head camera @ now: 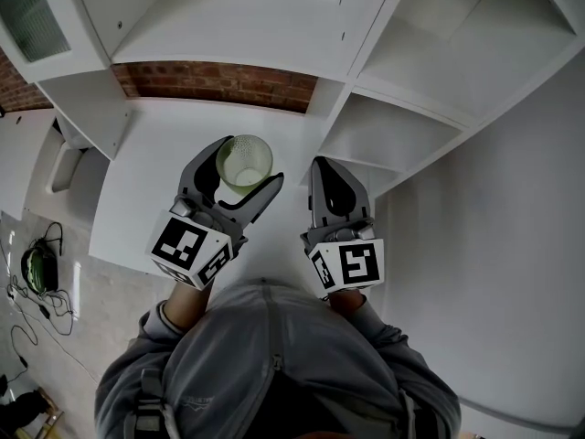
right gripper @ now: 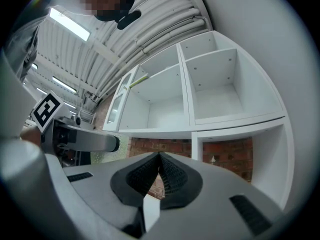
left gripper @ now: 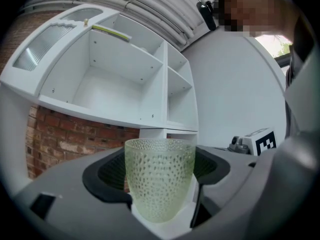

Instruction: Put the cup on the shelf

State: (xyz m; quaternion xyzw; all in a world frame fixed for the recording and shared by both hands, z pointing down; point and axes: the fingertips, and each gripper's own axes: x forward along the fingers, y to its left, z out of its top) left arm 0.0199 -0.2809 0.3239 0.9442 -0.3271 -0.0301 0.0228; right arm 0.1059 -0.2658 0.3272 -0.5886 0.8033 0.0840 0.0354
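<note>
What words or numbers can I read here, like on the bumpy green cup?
None: no readable words or numbers anywhere.
Left marker cube and right marker cube: only black-and-white square patterns, not letters.
The pale green dimpled glass cup and white shelf unit are plain.

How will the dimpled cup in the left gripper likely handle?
The cup looks rigid, probably glass or hard plastic, so breakable if dropped. Its dimpled wall should resist slipping in the left gripper. Empty, it seems light.
</note>
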